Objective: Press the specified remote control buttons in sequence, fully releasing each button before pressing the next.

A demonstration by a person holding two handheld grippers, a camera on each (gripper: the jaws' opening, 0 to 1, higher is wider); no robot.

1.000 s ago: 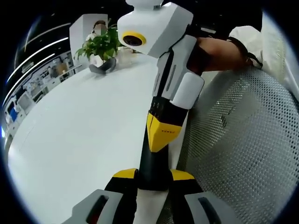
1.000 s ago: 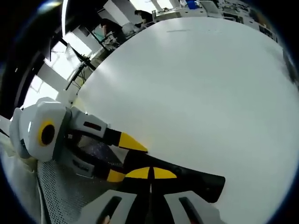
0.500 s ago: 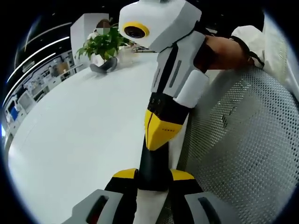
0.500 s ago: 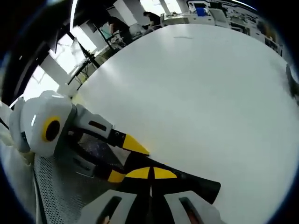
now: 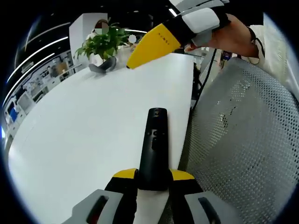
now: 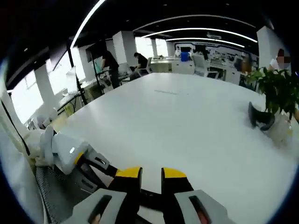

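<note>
In the left gripper view a potted plant point(image 5: 103, 44) stands at eleven o'clock on the white counter point(image 5: 79, 135). The left gripper point(image 5: 153, 176) pinches the near end of the black remote control point(image 5: 154, 148), which points toward twelve (buttons facing up, near the counter's edge). The right gripper point(image 5: 156, 43) hangs at one o'clock, well above the remote, held by a hand point(image 5: 233, 39); whether it is spread there, I cannot tell. A mesh chair point(image 5: 238, 149) lies at three o'clock.

In the right gripper view its jaws stand slightly apart, pinching nothing.
</note>
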